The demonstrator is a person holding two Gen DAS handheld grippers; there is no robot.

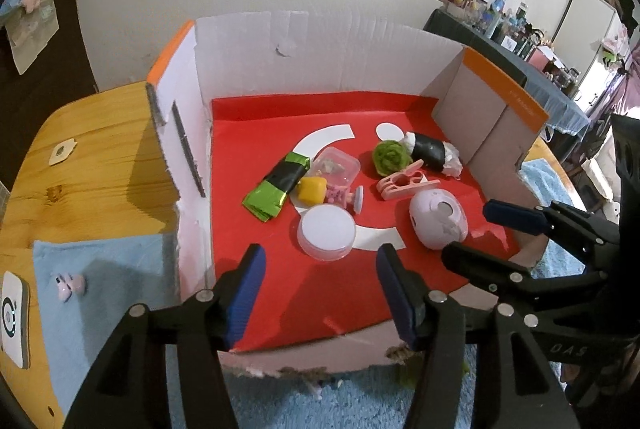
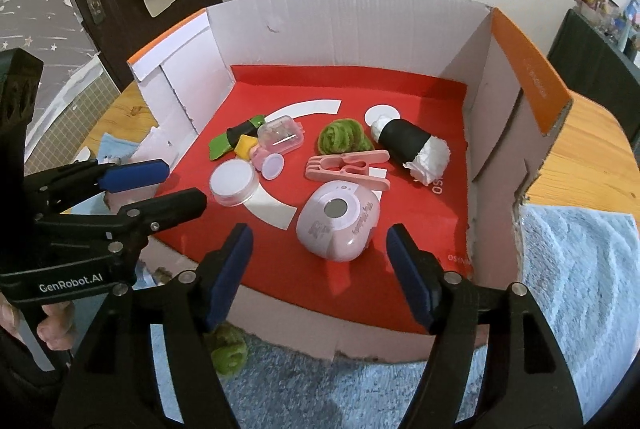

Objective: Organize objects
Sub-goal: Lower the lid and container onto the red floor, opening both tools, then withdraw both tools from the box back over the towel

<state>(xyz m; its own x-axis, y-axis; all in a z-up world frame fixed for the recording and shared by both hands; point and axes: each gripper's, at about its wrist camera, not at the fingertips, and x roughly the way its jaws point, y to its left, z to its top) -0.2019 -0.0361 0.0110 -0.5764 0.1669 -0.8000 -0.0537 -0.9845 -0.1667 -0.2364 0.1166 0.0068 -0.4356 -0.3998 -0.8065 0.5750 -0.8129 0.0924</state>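
Note:
An open cardboard box (image 1: 240, 69) (image 2: 512, 77) with a red floor holds several small things: a lilac rounded case (image 1: 438, 219) (image 2: 338, 225), a pink clip (image 1: 404, 183) (image 2: 346, 167), a green fuzzy ball (image 1: 392, 155) (image 2: 340, 137), a black-and-white roll (image 1: 432, 153) (image 2: 412, 145), a round clear lid (image 1: 327, 232) (image 2: 234, 183), a clear small box (image 1: 336, 167) (image 2: 280, 135), a yellow block (image 1: 312, 189) and a green foil packet (image 1: 276, 189). My left gripper (image 1: 318, 299) (image 2: 156, 185) is open and empty at the box's front edge. My right gripper (image 2: 320, 277) (image 1: 472, 233) is open and empty, in front of the lilac case.
The box sits on a wooden table (image 1: 80, 165) over a blue towel (image 2: 580, 269). A small pink object (image 1: 70, 285) lies on the towel left of the box. Another green fuzzy ball (image 2: 228, 353) lies outside the box front. A cluttered shelf (image 1: 520, 29) stands far right.

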